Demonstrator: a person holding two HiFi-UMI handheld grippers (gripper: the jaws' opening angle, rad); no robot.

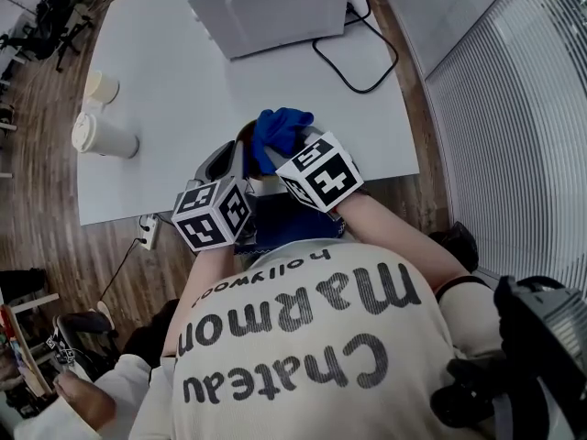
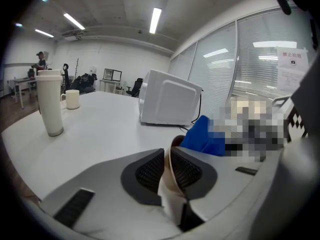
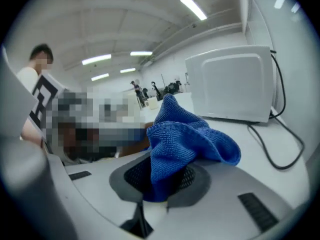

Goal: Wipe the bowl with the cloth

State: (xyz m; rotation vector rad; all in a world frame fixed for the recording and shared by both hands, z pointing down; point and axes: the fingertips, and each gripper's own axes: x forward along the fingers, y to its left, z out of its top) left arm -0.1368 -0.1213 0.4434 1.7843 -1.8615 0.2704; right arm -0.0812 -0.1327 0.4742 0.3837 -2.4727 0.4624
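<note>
A brown bowl [image 2: 176, 143] with a pale outside is held on edge over the near edge of the white table [image 1: 174, 90]. My left gripper [image 2: 169, 173] is shut on its thin rim. In the head view only a sliver of the bowl [image 1: 245, 136] shows beside the blue cloth [image 1: 280, 131]. My right gripper [image 3: 162, 176] is shut on the bunched blue cloth [image 3: 185, 139], which stands up from the jaws and lies against the bowl's inside. The left gripper [image 1: 237, 159] and right gripper [image 1: 275, 160] sit close together, the right one's tips hidden under cloth.
A white microwave [image 1: 266, 3] stands at the table's far side with a black cable [image 1: 353, 67] looping to its right. A tall white tumbler [image 1: 103, 136] and a small cup [image 1: 101, 87] stand at the left. Window blinds [image 1: 514, 108] run along the right.
</note>
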